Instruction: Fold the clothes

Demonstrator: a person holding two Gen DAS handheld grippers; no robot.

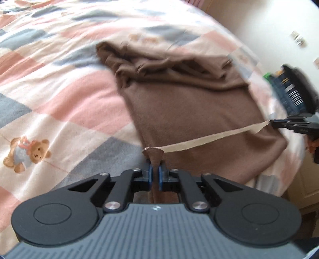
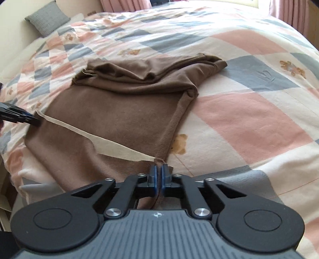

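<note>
A brown garment lies on a patchwork quilt, its far part bunched in folds and its near part flat. My left gripper is shut on the near hem corner, which pokes up between the blue pads. At the right edge of the left wrist view, my right gripper pinches the other end of that hem. The hem stretches taut between the two as a pale strip. In the right wrist view the right gripper is shut on the garment. The left gripper holds the hem's far end.
The quilt covers a bed and shows teddy-bear prints. A grey pillow sits at the head, with pink curtains behind. The bed's edge drops away beside the garment. A hand holds the right gripper.
</note>
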